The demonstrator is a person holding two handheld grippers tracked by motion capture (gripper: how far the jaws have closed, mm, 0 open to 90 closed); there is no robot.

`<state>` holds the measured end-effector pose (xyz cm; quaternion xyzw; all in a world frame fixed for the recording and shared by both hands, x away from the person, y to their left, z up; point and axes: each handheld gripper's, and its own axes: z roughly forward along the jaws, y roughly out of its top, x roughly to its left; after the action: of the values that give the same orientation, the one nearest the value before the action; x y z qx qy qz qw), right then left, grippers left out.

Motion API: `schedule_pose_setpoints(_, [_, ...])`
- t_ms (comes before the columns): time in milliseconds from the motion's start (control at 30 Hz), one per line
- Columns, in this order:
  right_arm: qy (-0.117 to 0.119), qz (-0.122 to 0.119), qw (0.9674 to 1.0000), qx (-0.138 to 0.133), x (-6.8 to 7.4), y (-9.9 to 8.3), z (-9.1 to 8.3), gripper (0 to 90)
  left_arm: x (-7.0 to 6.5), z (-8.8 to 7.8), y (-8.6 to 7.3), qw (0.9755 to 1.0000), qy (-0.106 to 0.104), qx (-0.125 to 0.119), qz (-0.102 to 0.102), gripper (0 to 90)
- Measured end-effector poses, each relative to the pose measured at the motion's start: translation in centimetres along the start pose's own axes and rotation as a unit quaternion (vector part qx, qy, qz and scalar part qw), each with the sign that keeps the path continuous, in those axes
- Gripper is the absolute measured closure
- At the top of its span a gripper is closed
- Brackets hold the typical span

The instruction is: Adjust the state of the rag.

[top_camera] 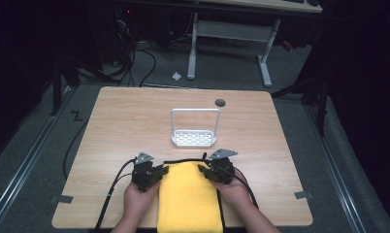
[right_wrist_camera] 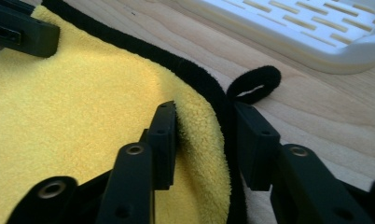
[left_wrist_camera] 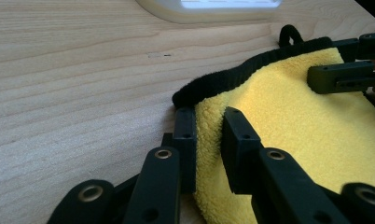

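1. A folded yellow terry towel with black trim [top_camera: 189, 199] lies on the light wooden tabletop [top_camera: 125, 116], at the near edge between the person's two hands, its far end pointing at a white slotted plastic tray with a tall wire handle [top_camera: 194, 138]
2. The left gripper [top_camera: 152, 175] sits at the towel's far left corner; in the left gripper view its fingers [left_wrist_camera: 185, 140] straddle the towel's edge and pinch the yellow pile, clamped on that corner just under the black trim
3. The right gripper [top_camera: 210, 171] sits at the far right corner; its fingers [right_wrist_camera: 163, 135] stand on either side of the trimmed edge, beside a small black hanging loop [right_wrist_camera: 252, 83], with a gap showing on the outer side, so they are apart and not pressing the cloth
4. The tray stands just beyond the towel, apart from it
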<state>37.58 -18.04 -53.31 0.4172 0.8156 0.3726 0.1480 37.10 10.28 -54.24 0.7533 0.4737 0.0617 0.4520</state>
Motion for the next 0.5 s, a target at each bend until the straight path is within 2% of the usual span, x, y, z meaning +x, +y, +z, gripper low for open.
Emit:
schedule_pose_setpoints(67, [0.006, 0.005, 1.0, -0.001, 0.13, -0.07, -0.02, 70.9, 0.05, 0.0, 0.0, 1.0, -0.002, 0.0, -0.003, 76.5])
schedule_pose_setpoints(167, [0.009, -0.002, 0.9999, -0.004, 0.53, -0.24, -0.03, 76.5, 0.06, 0.0, 0.0, 1.0, -0.002, -0.001, -0.005, 76.5])
schedule_pose_setpoints(333, [0.007, -0.01, 0.9999, -0.003, 0.83, -0.21, -0.1, 78.4, 0.06, -0.05, 0.0, 1.0, 0.001, -0.002, -0.004, 75.9])
schedule_pose_setpoints(500, [0.003, -0.005, 0.9999, -0.012, 0.96, -0.22, -0.48, 78.5, 0.17, -0.13, 0.04, 1.0, -0.003, -0.003, -0.008, 77.9])
